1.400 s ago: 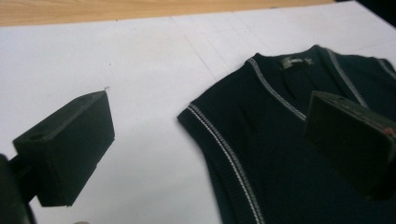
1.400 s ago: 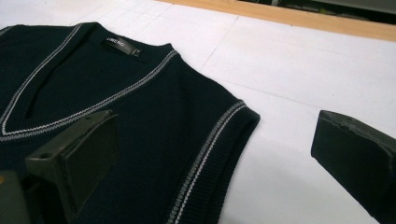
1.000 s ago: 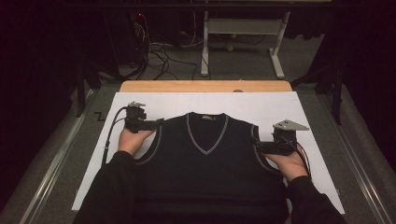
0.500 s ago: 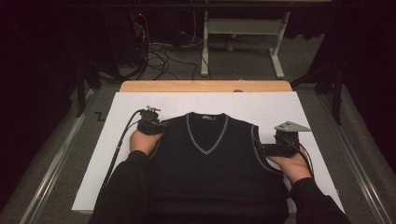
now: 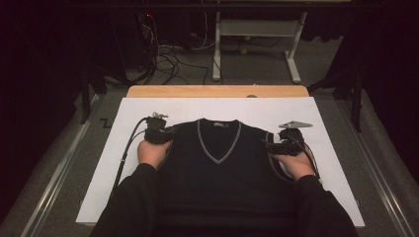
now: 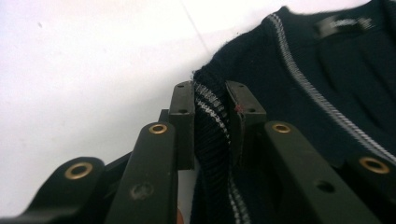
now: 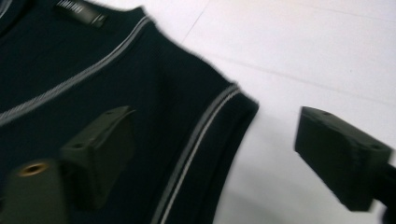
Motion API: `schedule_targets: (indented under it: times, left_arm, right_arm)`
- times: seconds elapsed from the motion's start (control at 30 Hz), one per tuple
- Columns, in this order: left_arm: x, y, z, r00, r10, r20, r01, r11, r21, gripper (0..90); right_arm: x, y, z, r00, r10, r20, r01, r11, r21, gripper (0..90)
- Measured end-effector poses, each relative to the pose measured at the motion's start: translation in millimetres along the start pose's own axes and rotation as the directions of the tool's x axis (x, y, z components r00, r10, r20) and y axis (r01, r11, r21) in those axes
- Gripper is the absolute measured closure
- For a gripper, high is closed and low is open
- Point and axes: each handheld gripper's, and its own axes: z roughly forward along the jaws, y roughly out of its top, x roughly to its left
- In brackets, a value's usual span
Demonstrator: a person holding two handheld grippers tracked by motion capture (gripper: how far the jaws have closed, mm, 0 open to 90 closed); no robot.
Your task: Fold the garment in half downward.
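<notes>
At the centre of the high view, the left gripper (image 5: 165, 134) is pinching the vest (image 5: 217, 168) armhole edge, jaws just closing; the right gripper (image 5: 269, 146) is standing wide around the other edge, narrowing.

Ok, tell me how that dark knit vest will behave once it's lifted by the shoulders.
The vest will probably droop and fold: it is soft ribbed knit, already bunched between the left gripper pads at the armhole. It looks light, so it should lift easily. The right gripper, jaws just closing, straddles the other armhole edge; lifting from one side alone would likely skew it.
</notes>
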Motion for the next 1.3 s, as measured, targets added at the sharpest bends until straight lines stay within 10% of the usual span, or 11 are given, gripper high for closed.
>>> schedule_targets:
  times: [0.37, 0.67, 0.8, 1.07, 1.3]
  left_arm:
    - [-6.4, -7.8, -11.2, 0.9997, 0.013, 0.019, -0.012, 0.9987, -0.049, 70.1]
    - [-7.2, -10.3, -12.9, 0.9997, 0.018, 0.016, -0.017, 0.9984, -0.055, 70.1]
    - [-5.5, -8.5, -16.5, 0.9998, 0.018, 0.01, -0.018, 0.9974, -0.069, 70.1]
    - [5.3, 4.5, -35.3, 0.9998, 0.008, -0.017, -0.01, 0.9916, -0.129, 70.1]
    - [6.2, 22.1, -55.0, 0.9992, 0.022, -0.033, -0.028, 0.9757, -0.217, 70.1]
  right_arm:
    - [-9.8, 9.6, 36.5, 0.9954, 0.049, 0.082, -0.058, 0.993, 0.105, 27.2]
    - [4.0, 11.8, 35.0, 0.9998, 0.008, 0.017, -0.01, 0.995, 0.099, 73.3]
    - [7.6, 12.8, 33.5, 0.9996, -0.027, 0.011, 0.026, 0.994, 0.102, 77.9]
    - [3.2, 28.9, 10.6, 0.9969, -0.063, 0.048, 0.064, 0.998, -0.018, 77.9]
    - [10.5, 55.0, -16.0, 0.9908, -0.099, 0.092, 0.113, 0.981, -0.156, 77.9]
